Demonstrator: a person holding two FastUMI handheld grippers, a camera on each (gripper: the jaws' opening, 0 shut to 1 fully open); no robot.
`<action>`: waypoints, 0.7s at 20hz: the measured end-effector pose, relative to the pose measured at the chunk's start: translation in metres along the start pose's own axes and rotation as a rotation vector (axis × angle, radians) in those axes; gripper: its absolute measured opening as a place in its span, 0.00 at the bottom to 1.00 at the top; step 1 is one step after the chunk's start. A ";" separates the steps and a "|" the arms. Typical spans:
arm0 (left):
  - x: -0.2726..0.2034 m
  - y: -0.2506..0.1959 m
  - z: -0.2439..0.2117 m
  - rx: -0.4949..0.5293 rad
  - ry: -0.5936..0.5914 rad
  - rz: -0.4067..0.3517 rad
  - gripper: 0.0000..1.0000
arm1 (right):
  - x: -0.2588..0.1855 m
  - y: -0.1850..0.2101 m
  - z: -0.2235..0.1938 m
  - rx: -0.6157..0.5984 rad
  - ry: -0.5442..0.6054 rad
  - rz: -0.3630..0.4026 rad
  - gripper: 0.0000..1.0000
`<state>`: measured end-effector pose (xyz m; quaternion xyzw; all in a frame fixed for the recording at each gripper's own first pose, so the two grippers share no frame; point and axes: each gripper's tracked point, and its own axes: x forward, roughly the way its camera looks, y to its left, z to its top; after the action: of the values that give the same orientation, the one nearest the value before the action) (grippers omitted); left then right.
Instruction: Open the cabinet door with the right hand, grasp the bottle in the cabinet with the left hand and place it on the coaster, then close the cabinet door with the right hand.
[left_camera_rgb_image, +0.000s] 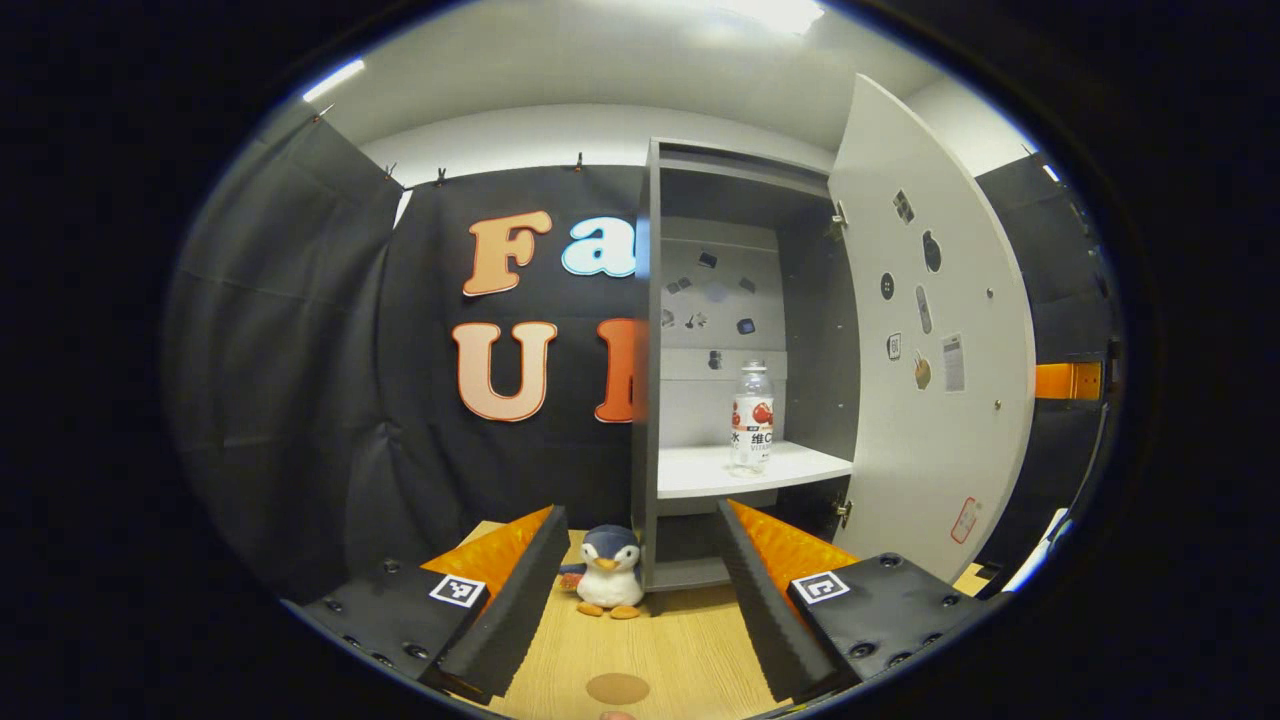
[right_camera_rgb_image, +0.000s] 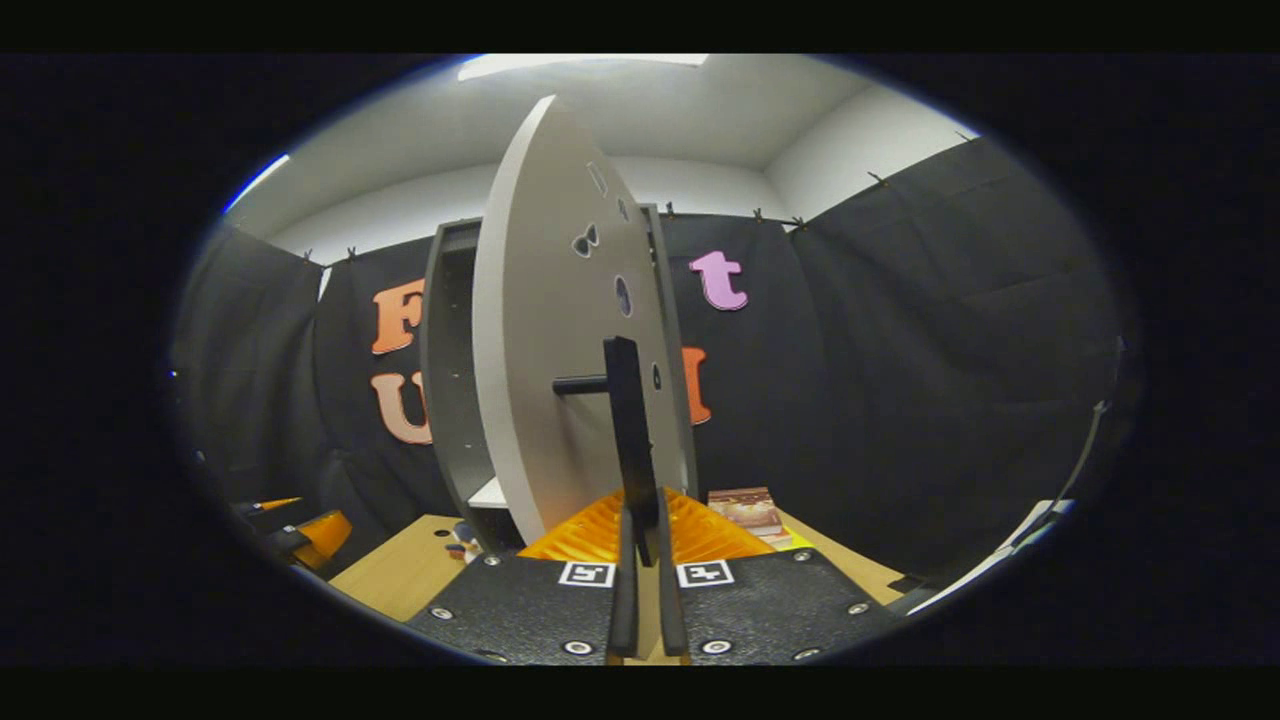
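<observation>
The grey cabinet (left_camera_rgb_image: 648, 330) stands with its white door (left_camera_rgb_image: 930, 330) swung wide to the right. Inside, a clear bottle (left_camera_rgb_image: 751, 418) with a red-and-white label stands upright on the white shelf (left_camera_rgb_image: 700, 470). My left gripper (left_camera_rgb_image: 640, 600) is open, low over the table in front of the cabinet and well short of the bottle. A round brown coaster (left_camera_rgb_image: 617, 688) lies on the table between its fingers. In the right gripper view the door (right_camera_rgb_image: 545, 380) is seen nearly edge on, and my right gripper (right_camera_rgb_image: 643, 525) is shut on the lower end of its black bar handle (right_camera_rgb_image: 625, 420).
A plush penguin (left_camera_rgb_image: 610, 572) sits on the wooden table (left_camera_rgb_image: 690, 640) by the cabinet's lower left corner. A book (right_camera_rgb_image: 745, 508) lies on the table right of the door. The left gripper (right_camera_rgb_image: 300, 530) shows at the far left of the right gripper view. Black cloth walls surround the booth.
</observation>
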<state>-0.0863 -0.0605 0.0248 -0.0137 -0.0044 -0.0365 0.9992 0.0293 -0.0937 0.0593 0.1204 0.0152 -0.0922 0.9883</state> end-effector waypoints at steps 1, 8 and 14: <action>0.002 -0.004 0.000 -0.006 0.001 -0.008 0.96 | -0.001 -0.006 0.001 0.008 -0.002 -0.003 0.04; 0.003 -0.033 -0.005 -0.023 0.017 -0.046 0.96 | 0.004 -0.045 0.006 -0.015 -0.036 -0.038 0.06; 0.005 -0.061 -0.008 -0.031 0.023 -0.079 0.96 | 0.003 -0.056 0.011 -0.058 -0.055 -0.038 0.00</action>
<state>-0.0856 -0.1219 0.0183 -0.0284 0.0073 -0.0762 0.9967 0.0217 -0.1503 0.0565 0.0889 -0.0068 -0.1139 0.9895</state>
